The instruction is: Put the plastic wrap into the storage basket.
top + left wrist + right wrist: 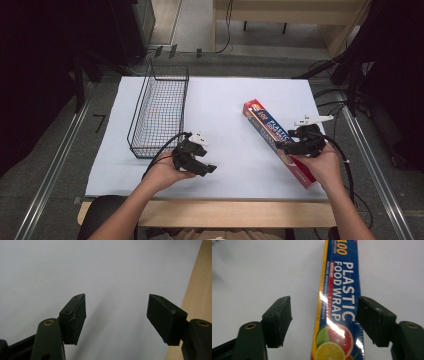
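A long blue and red box of plastic food wrap (270, 129) lies slantwise on the right of the white table (225, 100). My right gripper (286, 146) hovers over the box's near half. In the right gripper view that gripper (324, 315) is open, its jaws straddling the box (342, 290), which sits nearer the right-hand jaw. My left gripper (202, 166) is held low near the table's front, just right of a black wire basket (160, 107). It (116, 315) is open, with bare white table between its jaws.
The basket stands lengthwise on the table's left half, its inside bare. A wooden strip (235, 212) runs along the table's front edge and shows again as the wooden strip (200, 290) to the right of the left gripper. Cables trail from both grippers.
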A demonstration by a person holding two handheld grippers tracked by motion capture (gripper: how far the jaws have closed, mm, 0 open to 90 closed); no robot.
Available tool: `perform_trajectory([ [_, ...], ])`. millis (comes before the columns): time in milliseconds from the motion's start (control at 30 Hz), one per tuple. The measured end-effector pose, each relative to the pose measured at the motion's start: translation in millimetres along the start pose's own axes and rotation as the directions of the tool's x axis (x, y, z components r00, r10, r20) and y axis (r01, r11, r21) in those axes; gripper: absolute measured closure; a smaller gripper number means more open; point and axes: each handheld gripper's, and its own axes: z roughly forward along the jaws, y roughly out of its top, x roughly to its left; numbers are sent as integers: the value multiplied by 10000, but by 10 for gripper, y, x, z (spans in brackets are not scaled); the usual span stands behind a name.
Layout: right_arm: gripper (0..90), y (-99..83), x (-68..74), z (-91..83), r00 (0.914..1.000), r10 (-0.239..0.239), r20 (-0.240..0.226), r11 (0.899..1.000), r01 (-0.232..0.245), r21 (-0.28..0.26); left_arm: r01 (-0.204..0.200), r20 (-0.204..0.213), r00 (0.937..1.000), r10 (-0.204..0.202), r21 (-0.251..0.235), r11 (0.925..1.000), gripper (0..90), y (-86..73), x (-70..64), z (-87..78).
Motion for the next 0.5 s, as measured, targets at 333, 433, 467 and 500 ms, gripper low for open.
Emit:
perform_trajectory([
  [333,246,-41,-112,230,9984,166,546,9959,-214,881,-67,46,10000,67,43,10000,323,-8,5,6],
  [433,258,-85,-125,265,9979,304,570,9926,-368,1153,-95,37,9999,95,52,9999,323,-9,7,5],
  [467,261,-101,-135,280,9978,316,577,9918,-385,1218,-99,24,9999,99,77,9999,323,-9,7,6],
  [500,265,-113,-138,291,9973,392,619,9890,-476,1403,-99,24,9999,99,77,9999,323,-9,7,6],
])
